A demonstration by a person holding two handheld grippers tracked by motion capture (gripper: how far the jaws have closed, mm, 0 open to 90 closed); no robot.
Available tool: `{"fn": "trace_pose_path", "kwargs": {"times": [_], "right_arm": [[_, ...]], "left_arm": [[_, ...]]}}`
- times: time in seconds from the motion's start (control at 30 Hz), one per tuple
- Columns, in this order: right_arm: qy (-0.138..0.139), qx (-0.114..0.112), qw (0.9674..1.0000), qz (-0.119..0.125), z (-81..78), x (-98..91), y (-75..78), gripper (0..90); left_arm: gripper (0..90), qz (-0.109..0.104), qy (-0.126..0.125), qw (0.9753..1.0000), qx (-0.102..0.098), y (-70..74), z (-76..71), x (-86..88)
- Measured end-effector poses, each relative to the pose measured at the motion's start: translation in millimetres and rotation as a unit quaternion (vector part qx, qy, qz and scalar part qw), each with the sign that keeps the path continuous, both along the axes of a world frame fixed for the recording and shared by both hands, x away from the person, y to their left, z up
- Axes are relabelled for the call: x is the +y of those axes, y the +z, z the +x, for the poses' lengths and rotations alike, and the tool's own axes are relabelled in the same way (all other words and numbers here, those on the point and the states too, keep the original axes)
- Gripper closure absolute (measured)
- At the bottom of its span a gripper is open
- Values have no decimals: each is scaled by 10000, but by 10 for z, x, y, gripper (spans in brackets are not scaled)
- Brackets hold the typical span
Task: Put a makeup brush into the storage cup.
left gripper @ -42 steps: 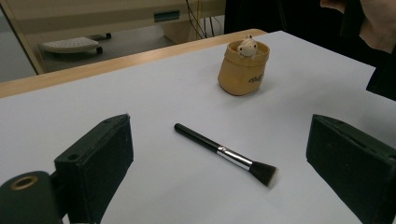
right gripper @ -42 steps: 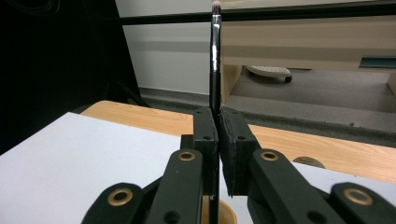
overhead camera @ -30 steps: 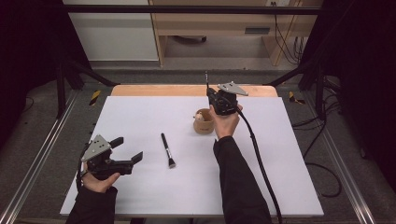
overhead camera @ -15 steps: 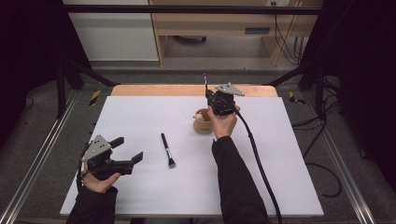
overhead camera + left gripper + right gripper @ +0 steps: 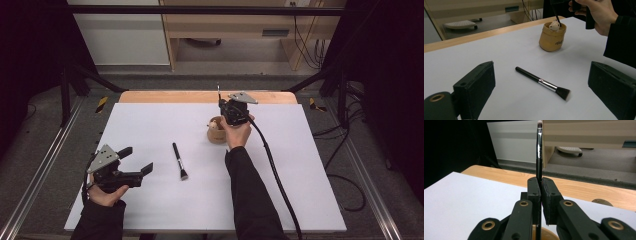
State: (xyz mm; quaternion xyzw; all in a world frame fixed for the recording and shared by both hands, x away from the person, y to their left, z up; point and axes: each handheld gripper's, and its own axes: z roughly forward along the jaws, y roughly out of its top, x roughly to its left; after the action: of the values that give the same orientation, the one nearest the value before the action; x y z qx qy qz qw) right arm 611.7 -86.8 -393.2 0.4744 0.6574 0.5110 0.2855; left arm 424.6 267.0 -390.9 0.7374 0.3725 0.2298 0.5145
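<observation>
Tan pot [image 5: 217, 131] now takes the thin brush [image 5: 539, 150] — the right gripper [image 5: 226, 116], clamped on it, has sunk lower; left gripper [image 5: 136, 162] gapes, the other brush [image 5: 179, 161] lies left of the pot.

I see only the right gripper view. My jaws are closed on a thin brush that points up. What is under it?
Observer: In the high view the right gripper holds the thin brush upright directly over a small tan pot. In the left gripper view the lower end of the brush is already inside the pot's mouth.
Operator: Is something else in the pot?
Observer: Yes, a small pale figure sits at the rim, beside the brush handle.
Operator: Where is the left gripper?
Observer: The left gripper is near the front left of the white table, jaws open and holding nothing.
Operator: Is another brush left?
Observer: Yes, a larger black brush lies flat on the table between the two grippers.
</observation>
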Motion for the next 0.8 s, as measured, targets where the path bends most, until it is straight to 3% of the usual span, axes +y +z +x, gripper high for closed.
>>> {"fn": "trace_pose_path", "kwargs": {"times": [0.67,0.8], "right_arm": [[63,277,9994,-173,-4,74,-179,859],[19,353,9993,-107,0,35,-247,859]], "left_arm": [[68,-10,5,10000,-16,4,-6,1],[68,-18,6,10000,-20,6,-7,2]]}}
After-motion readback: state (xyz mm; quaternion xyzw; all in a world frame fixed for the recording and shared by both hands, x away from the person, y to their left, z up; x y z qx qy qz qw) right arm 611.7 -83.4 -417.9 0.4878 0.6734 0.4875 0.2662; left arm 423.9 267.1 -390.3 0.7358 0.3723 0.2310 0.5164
